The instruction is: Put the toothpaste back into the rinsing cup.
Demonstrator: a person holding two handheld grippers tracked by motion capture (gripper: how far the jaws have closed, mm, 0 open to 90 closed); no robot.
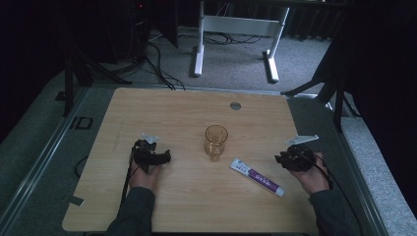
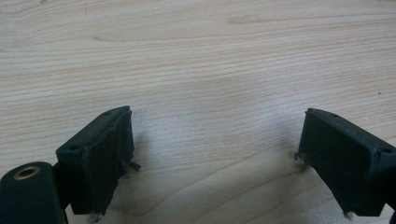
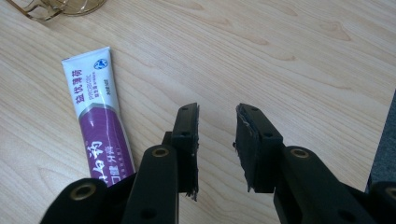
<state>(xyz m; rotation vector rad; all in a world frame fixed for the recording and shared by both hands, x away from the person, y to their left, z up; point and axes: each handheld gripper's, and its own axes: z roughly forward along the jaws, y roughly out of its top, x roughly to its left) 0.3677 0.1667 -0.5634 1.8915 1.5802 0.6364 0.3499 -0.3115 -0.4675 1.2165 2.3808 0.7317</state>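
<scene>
Grey carpet lay around the table [image 1: 147,206], whose pale wood-grain top had rounded corners and a small round grey grommet [image 1: 235,105] near its far edge; beyond it we saw the white legs of a desk frame [image 1: 236,29] and dark cables on the floor. We held the left gripper [image 1: 156,156] low over the left part of the tabletop, toward the near edge, a dark sleeve [image 1: 135,214] coming in from the near edge below it. In the left gripper view its jaws stood wide apart over bare wood with nothing between them. An amber glass mug [image 1: 216,141] stood upright about the middle of the table, well apart from both grippers. Just to its near right a toothpaste tube [image 1: 257,177], white and purple, lay flat and slanted, its cap end pointing toward the near right corner. We held the right gripper [image 1: 281,159] near the right edge, close beside the tube but not touching it. In the right gripper view its jaws stood partly open with a narrow gap, empty, over bare wood; the tube [image 3: 95,121] lay to their left, and the mug's base [image 3: 60,7] showed at the top left corner.
</scene>
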